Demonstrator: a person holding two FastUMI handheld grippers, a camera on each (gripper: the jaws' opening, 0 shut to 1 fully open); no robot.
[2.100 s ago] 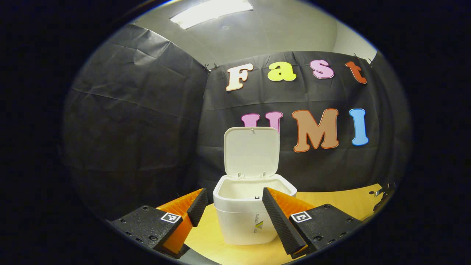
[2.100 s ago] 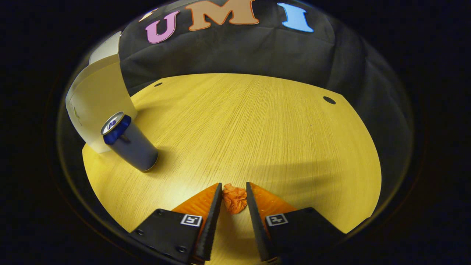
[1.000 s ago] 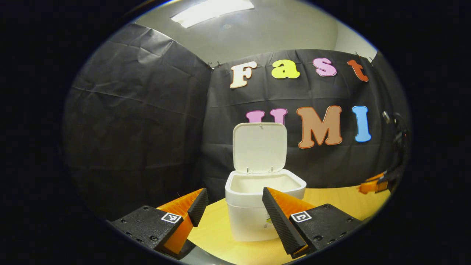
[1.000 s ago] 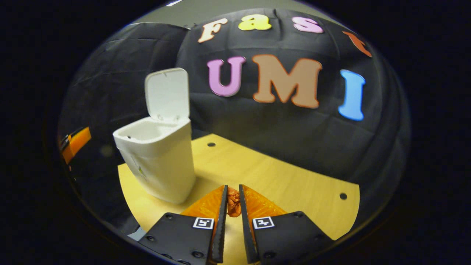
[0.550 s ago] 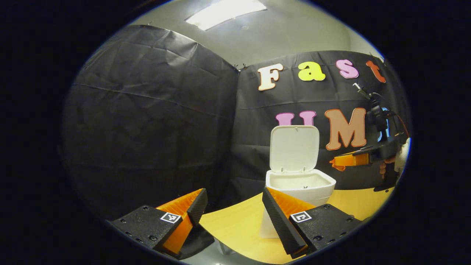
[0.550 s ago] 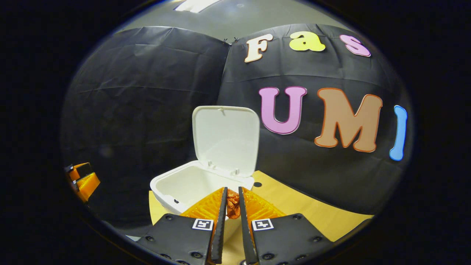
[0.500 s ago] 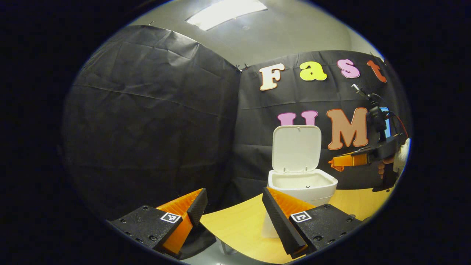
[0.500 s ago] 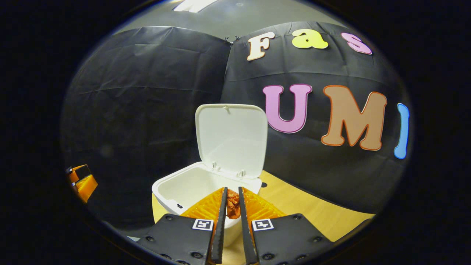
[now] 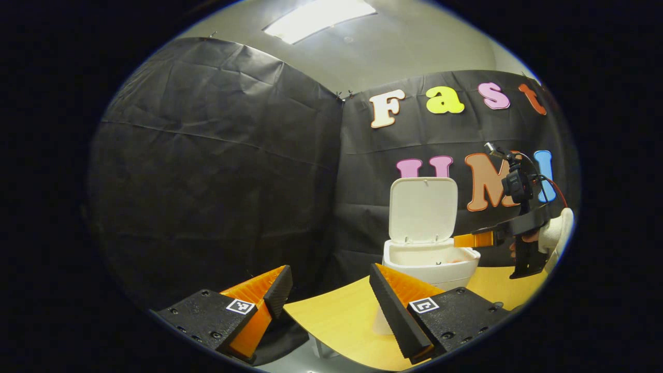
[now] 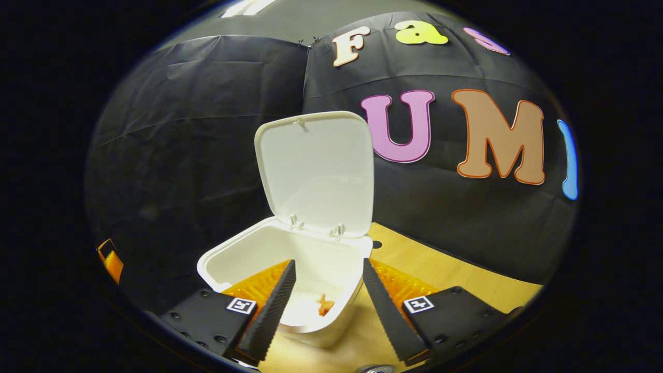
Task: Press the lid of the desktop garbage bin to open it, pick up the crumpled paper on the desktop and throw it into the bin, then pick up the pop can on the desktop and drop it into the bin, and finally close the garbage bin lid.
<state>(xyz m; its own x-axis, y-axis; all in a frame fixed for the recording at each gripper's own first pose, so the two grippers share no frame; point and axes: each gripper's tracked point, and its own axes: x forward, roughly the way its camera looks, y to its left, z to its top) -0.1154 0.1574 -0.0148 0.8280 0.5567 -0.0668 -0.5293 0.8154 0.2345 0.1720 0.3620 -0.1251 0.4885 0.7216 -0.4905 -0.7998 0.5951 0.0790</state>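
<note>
In the right gripper view the white bin (image 10: 238, 254) stands with its lid (image 10: 316, 171) raised upright. My right gripper (image 10: 325, 277) hangs open just over the bin's near rim. The orange crumpled paper (image 10: 325, 305) lies inside the bin, partly seen between the fingers. In the left gripper view my left gripper (image 9: 327, 282) is open and holds nothing, low at the table's left end. Farther off there, the bin (image 9: 430, 259) and its lid (image 9: 423, 210) stand at the right, and the right gripper (image 9: 461, 240), held by a hand (image 9: 554, 233), reaches over the bin's opening.
The wooden table (image 9: 336, 321) ends at a curved edge near my left gripper. More tabletop (image 10: 430, 269) runs behind and to the right of the bin, with a small hole (image 10: 376, 244) near the hinge. Black cloth walls close the booth.
My right gripper moved over the bin and opened; the paper dropped from between its fingers into the bin. My left gripper drifted left, so the bin sits farther right in its view.
</note>
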